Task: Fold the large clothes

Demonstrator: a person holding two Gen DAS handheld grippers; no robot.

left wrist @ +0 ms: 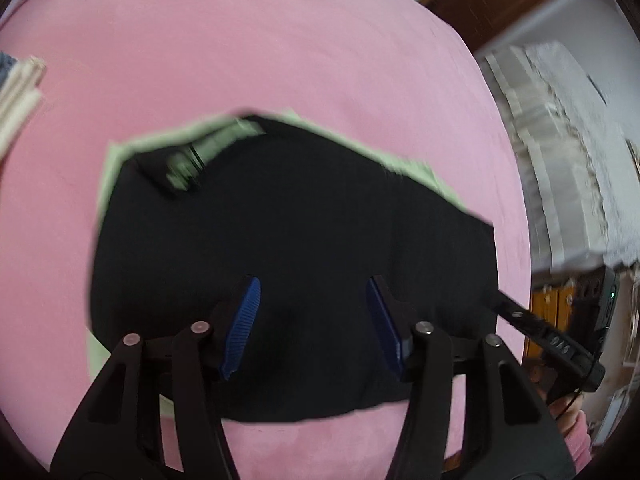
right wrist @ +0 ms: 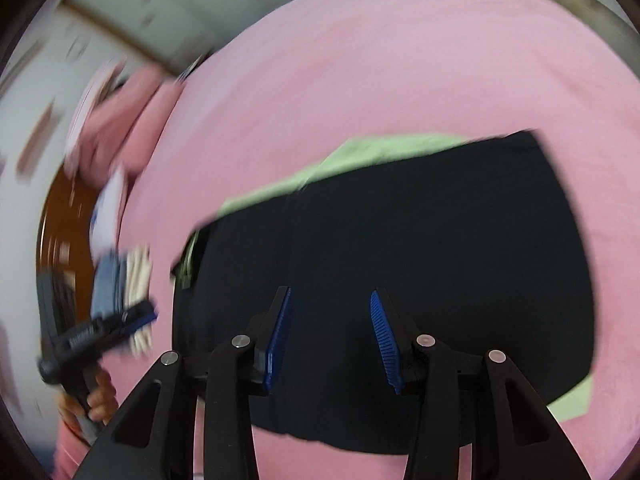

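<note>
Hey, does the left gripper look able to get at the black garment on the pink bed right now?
Probably yes. The left gripper's tongs stand open and empty right over the black garment, which lies flat on the pink bed with nothing covering it.

Black garments (left wrist: 288, 220): one
Green cloths (right wrist: 384, 152) beneath: one
Pink bedsheets (left wrist: 260, 60): one
Grippers: two, left gripper (left wrist: 314, 320), right gripper (right wrist: 330, 338)
Folded stacks (left wrist: 18, 92): one

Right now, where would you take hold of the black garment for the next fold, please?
Probably along the black garment's near edge, coming from above: it lies flat on the pink bed cover, and both the left gripper and the right gripper hang open above that edge.
</note>
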